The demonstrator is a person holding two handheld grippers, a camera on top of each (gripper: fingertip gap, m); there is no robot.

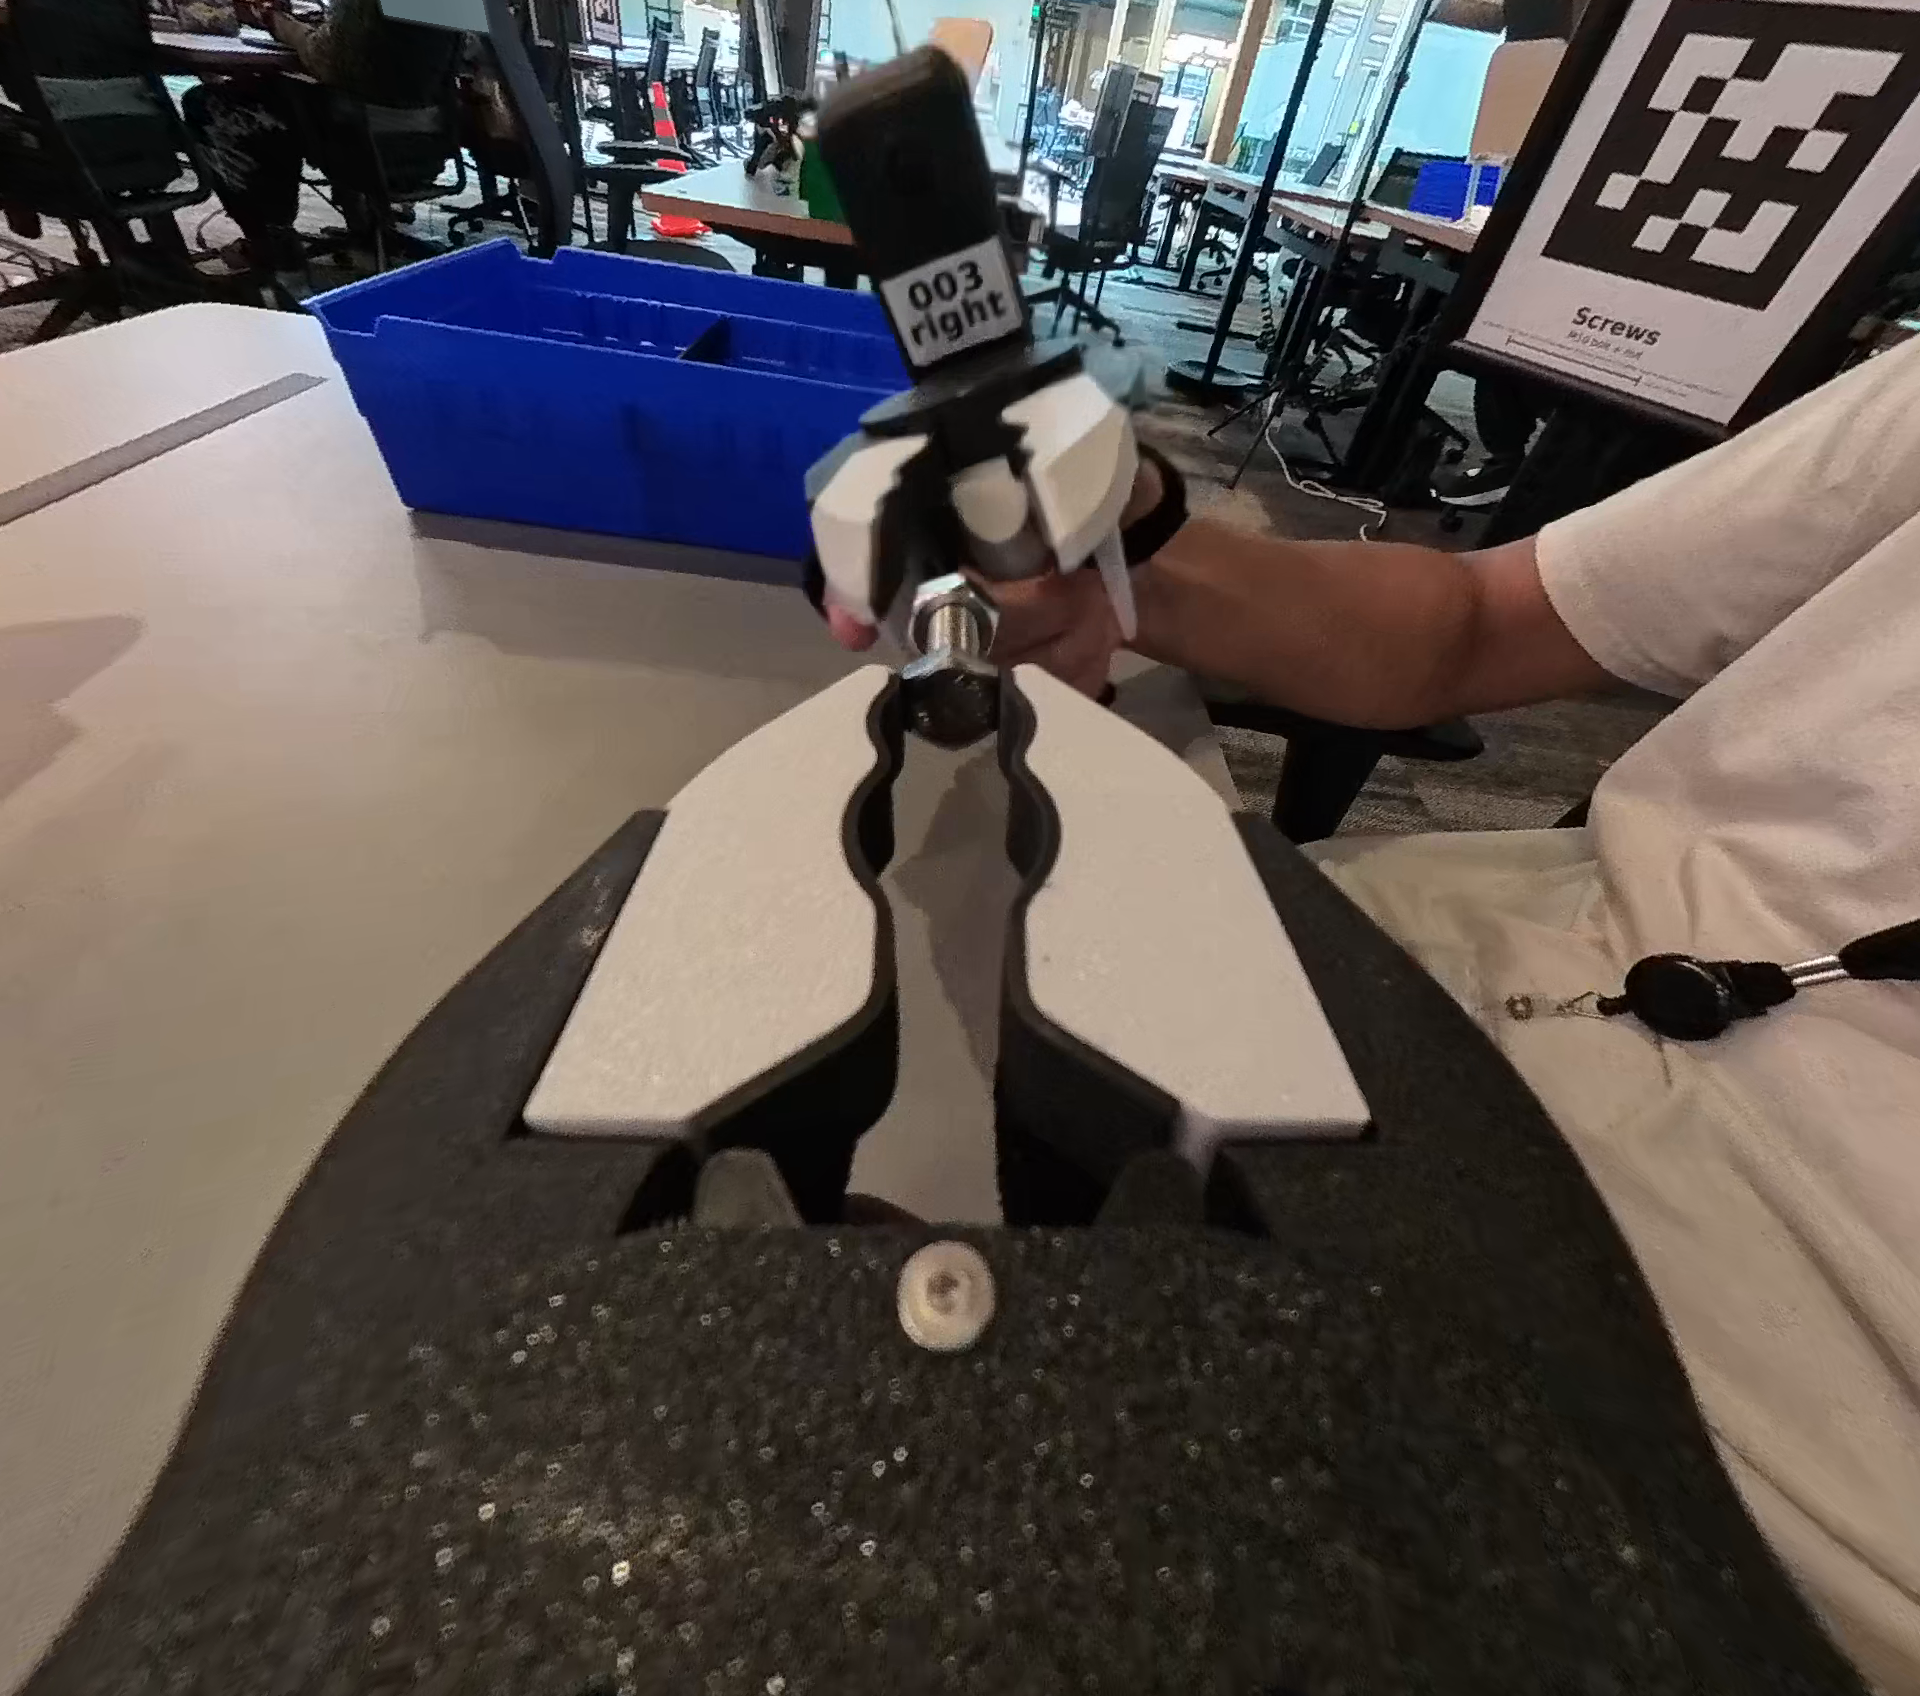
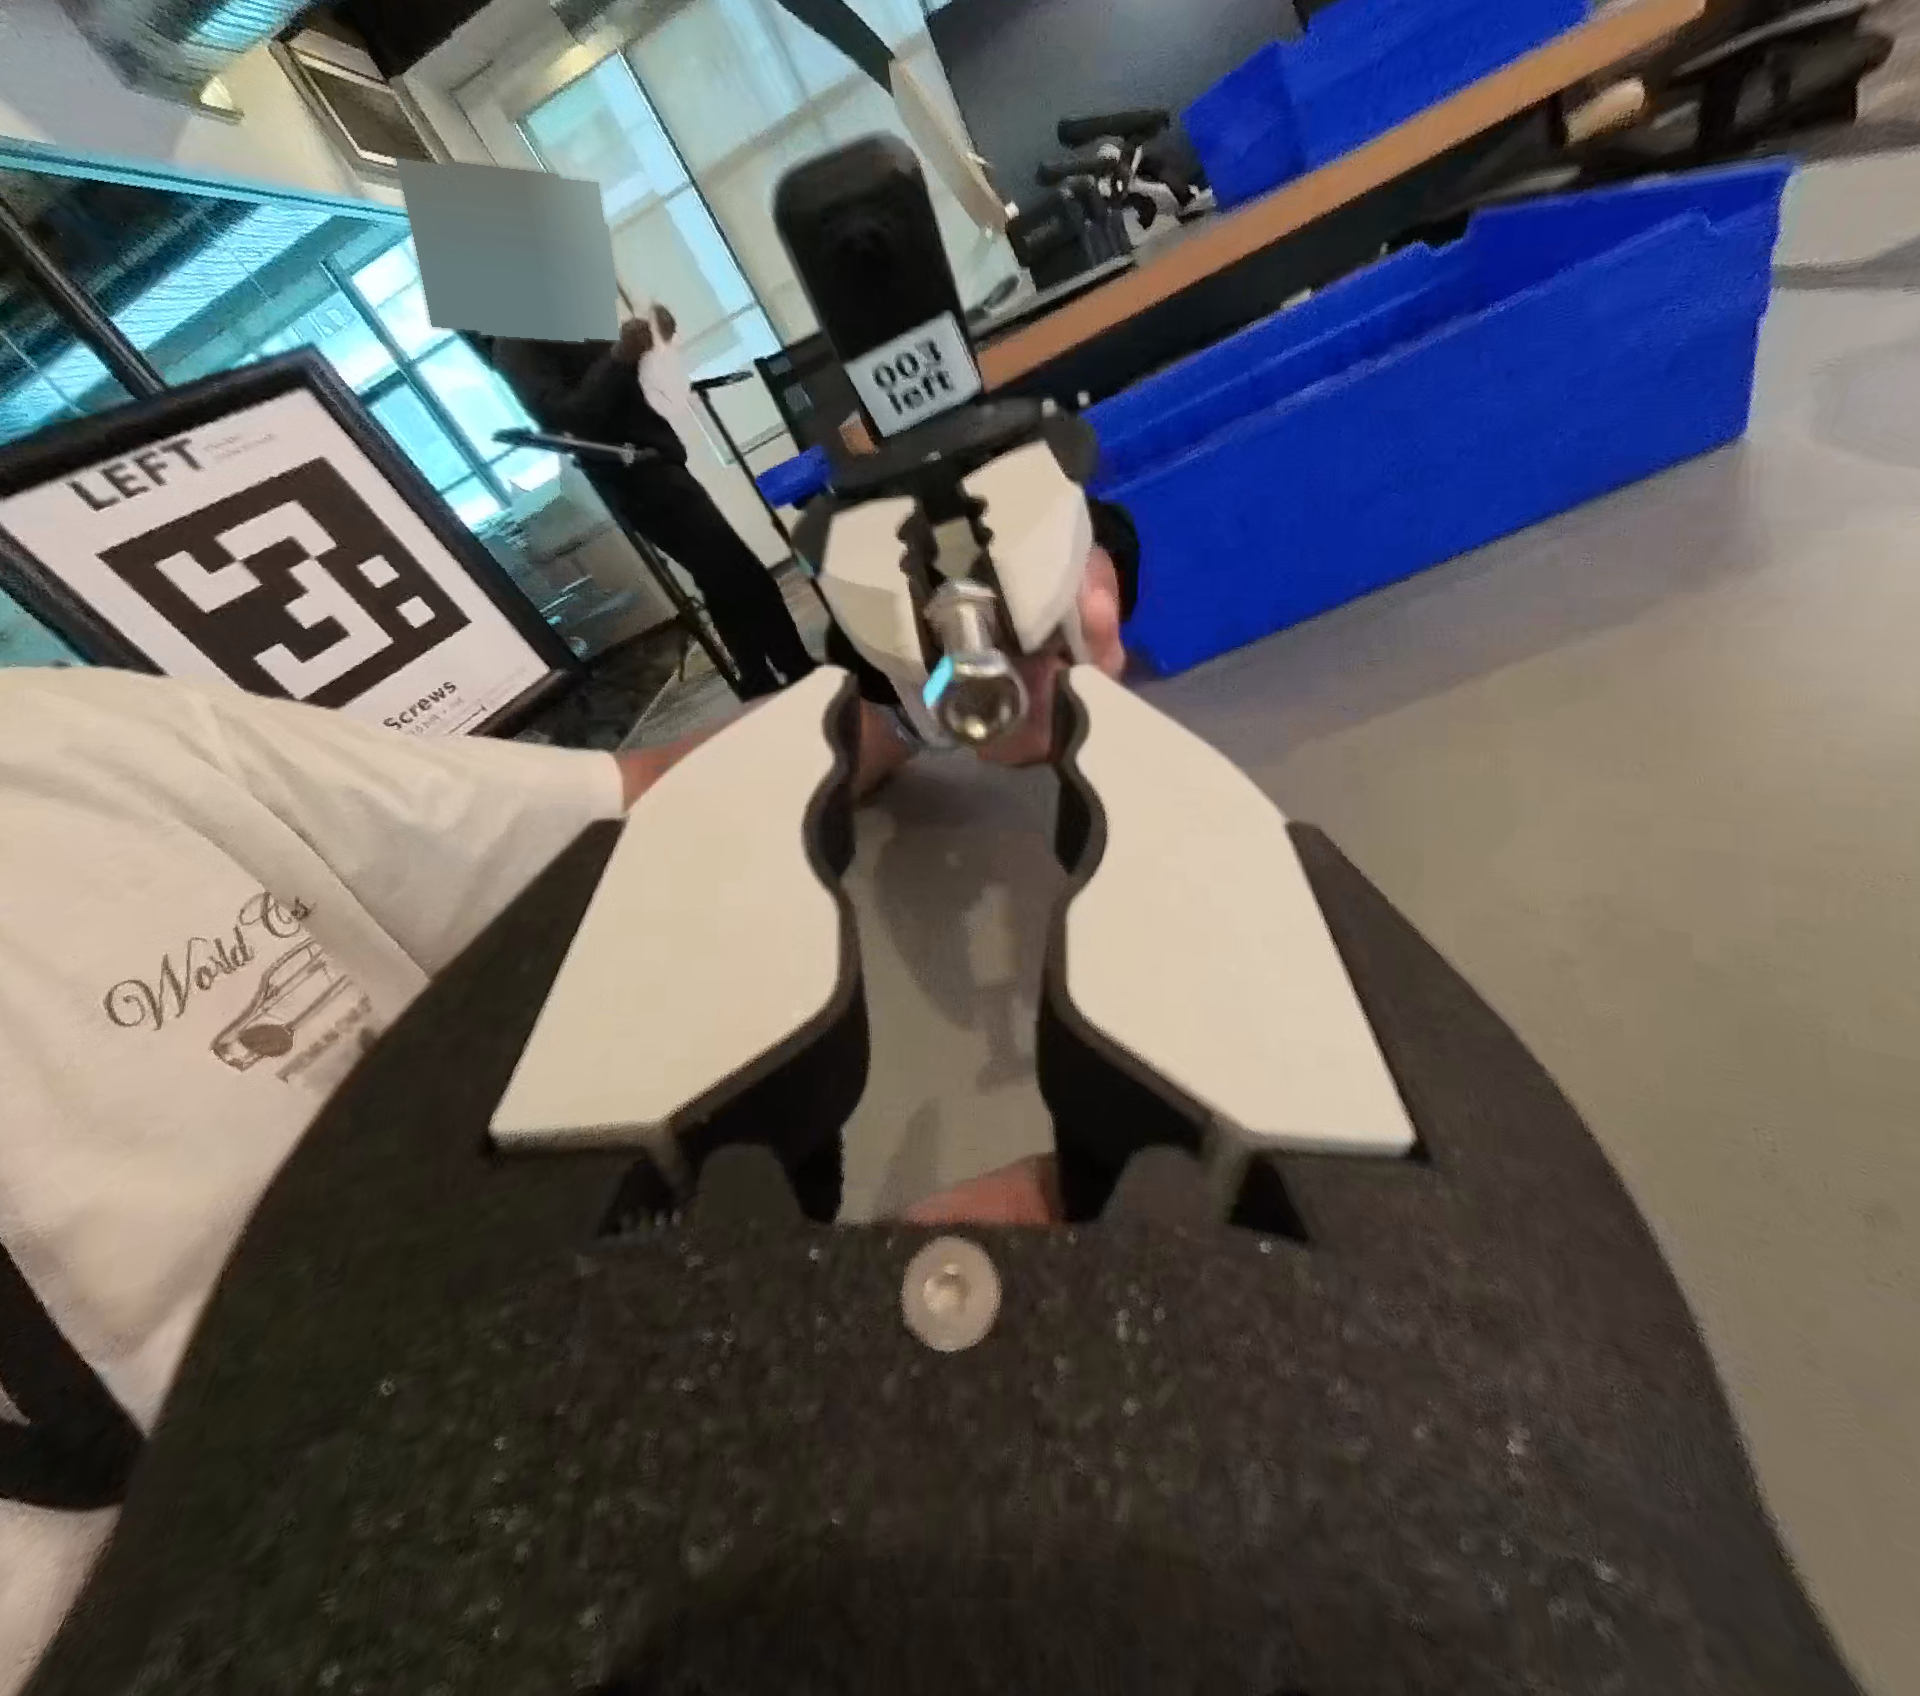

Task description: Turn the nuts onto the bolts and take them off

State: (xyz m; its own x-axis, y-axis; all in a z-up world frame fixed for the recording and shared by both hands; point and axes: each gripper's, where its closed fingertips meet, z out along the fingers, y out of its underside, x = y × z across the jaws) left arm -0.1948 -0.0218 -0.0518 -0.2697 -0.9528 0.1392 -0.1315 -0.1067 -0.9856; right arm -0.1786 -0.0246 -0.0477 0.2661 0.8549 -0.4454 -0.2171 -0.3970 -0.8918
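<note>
A silver bolt (image 1: 948,704) is held off the table between the two grippers. My left gripper (image 1: 950,711) is shut on its hex head. The threaded shaft points at my right gripper (image 1: 961,545), which faces me close by. A silver nut (image 1: 951,620) sits on that shaft. In the right wrist view the nut (image 2: 968,708) lies between the tips of my right gripper (image 2: 956,711). The jaws stand wider than the nut, with a gap showing on each side. Beyond it, the left gripper (image 2: 951,576) grips the bolt head (image 2: 961,607).
A long blue bin (image 1: 623,410) stands on the grey table (image 1: 260,711) behind the grippers; it also shows in the right wrist view (image 2: 1455,451). Framed marker signs stand at each side (image 1: 1714,140) (image 2: 260,566). The person's arm (image 1: 1351,618) and white shirt (image 2: 208,867) are close. Less than 4 cm separates the two grippers' tips.
</note>
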